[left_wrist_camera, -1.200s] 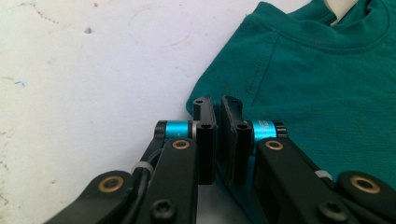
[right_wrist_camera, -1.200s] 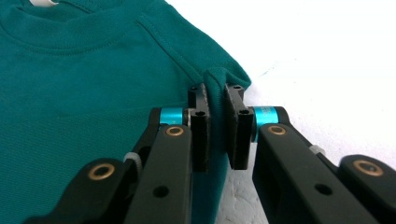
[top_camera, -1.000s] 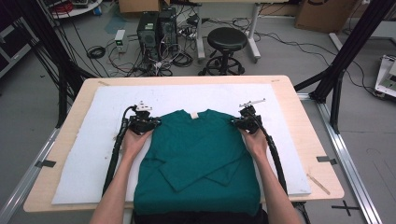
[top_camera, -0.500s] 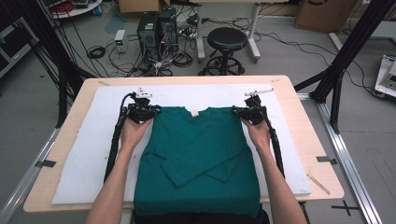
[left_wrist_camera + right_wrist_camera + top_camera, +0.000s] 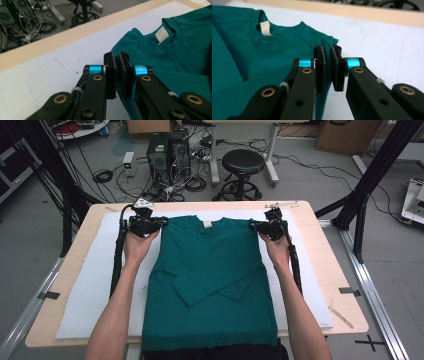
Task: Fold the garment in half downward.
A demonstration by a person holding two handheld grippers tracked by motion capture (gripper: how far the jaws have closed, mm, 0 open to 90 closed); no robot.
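With each claw pinched shut on a shoulder of the green shirt (image 5: pixel 210 270), left claw (image 5: pixel 161 221) and right claw (image 5: pixel 254 225) hold it spread along the desk's (image 5: pixel 320 265) far side; next, probably setting it flat and letting go.

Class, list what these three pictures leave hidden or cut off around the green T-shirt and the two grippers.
- T-shirt hem: high view, cut off by the bottom edge.
- Cloth inside the left gripper: left gripper view, hidden by the pads.
- Label text: right gripper view, too small.
- Sleeve ends: high view, folded across the front.

Shirt (image 5: pixel 212 270) on mat (image 5: pixel 90 290), stool (image 5: pixel 243 162) behind
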